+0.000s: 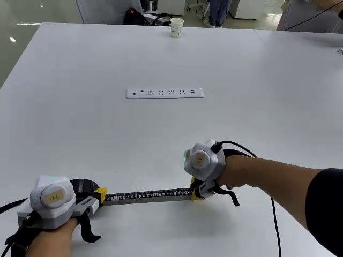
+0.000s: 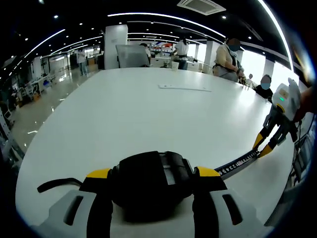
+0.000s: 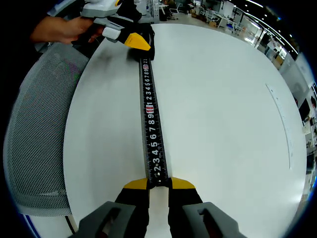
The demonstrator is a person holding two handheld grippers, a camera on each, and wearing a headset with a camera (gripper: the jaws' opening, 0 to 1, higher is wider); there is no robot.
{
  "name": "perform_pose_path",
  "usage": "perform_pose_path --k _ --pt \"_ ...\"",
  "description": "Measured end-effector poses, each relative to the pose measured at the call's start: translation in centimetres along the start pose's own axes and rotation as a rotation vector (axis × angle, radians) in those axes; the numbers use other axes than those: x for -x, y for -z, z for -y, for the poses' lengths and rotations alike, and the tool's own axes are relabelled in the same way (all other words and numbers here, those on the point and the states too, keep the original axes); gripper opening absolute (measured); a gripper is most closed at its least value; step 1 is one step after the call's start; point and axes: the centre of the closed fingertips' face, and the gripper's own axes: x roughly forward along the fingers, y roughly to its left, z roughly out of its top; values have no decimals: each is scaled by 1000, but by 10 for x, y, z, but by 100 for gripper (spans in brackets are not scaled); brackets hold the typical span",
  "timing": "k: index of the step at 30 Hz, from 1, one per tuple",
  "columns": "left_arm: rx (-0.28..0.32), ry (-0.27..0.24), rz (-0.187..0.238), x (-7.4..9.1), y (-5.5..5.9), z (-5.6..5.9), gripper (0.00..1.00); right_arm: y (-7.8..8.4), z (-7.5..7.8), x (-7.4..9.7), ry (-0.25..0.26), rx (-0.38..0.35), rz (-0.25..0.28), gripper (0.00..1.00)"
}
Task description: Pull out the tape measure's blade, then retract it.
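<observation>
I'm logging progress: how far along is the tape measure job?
Pulling out looks largely done: the blade lies stretched along the table between the two grippers. In hand: the left tongs clamp the case and the right tongs pinch the blade's tip. Left to do: retracting the blade into the case.

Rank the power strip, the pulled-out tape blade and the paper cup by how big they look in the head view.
1. Power strip and tape blade: alike in length, unranked.
2. Paper cup: smallest, though farthest.
</observation>
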Motion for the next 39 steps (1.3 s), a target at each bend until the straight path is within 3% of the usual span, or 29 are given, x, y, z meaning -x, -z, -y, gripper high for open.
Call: perform_pose_path --k 6,8,21,25,39 --pt "1 1 -4 1 0 0 60 -2 -1 0 1 -1 -2 10" --pt "1 2 -6 1 0 1 60 -4 0 0 3 -38 12 10" --pt "2 3 -10 2 0 1 61 -9 -1 -2 4 -23 11 10" --pt "1 4 -12 2 1 1 61 -10 -1 -3 4 19 0 10" --pt "3 6 -13 3 0 2 61 -16 0 -5 10 -3 16 10"
